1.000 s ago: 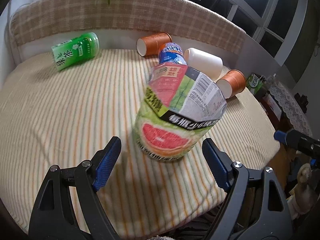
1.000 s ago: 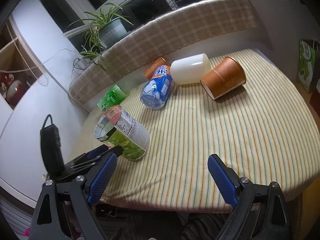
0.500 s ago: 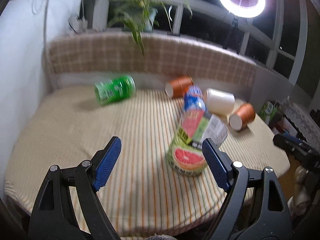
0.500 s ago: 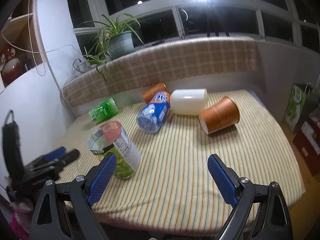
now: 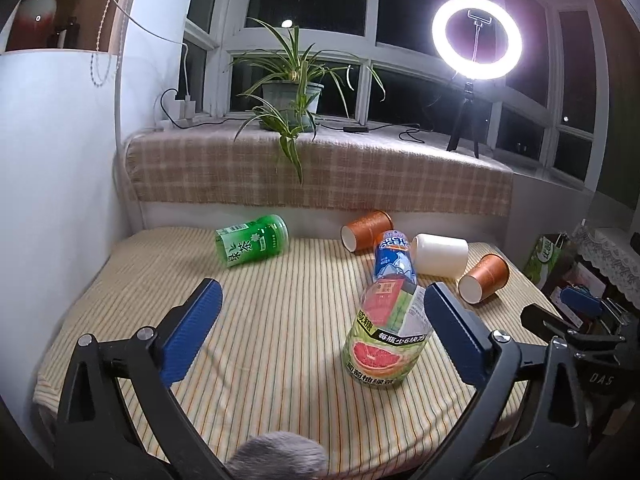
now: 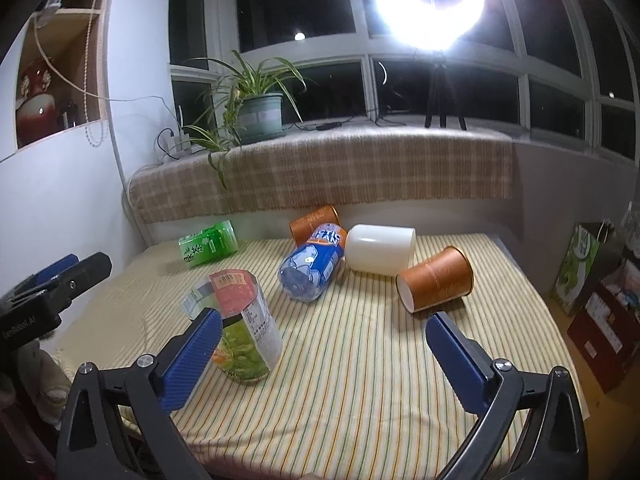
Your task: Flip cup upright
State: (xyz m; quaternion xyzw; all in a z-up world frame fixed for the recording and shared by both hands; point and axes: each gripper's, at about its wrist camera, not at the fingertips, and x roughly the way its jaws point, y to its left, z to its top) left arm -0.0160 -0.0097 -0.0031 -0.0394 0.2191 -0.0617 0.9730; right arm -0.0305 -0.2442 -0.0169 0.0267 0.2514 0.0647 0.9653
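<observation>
The cup (image 5: 387, 338) with the grapefruit label stands on its base on the striped cloth (image 5: 280, 320), at lower right of centre in the left wrist view, leaning a little, its cut-open top facing up; in the right wrist view we see the same cup (image 6: 240, 332) at lower left, partly behind the left blue pad. We hold the left gripper (image 5: 320, 332) with its jaws spread wide and nothing between the pads; the cup sits just inside the right-hand pad, and we cannot tell whether the two touch. The right gripper (image 6: 324, 352) is likewise spread wide and holds nothing; only bare striped cloth (image 6: 360, 360) lies between its pads.

Behind the cup, toward the middle of the left wrist view, a blue bottle (image 5: 394, 256) lies on its side, and a white cup (image 5: 440, 255) lies on its side just to the right of it; we see an orange cup (image 5: 366, 230) on its side behind them near the back edge, and a second orange cup (image 5: 484, 283) on its side farther right, its mouth toward us. A green can (image 5: 252, 245) lies on its side at centre left, well apart from the rest. A potted plant (image 5: 292, 100) and a ring light (image 5: 477, 38) stand on the sill in the upper part of the frame.
</observation>
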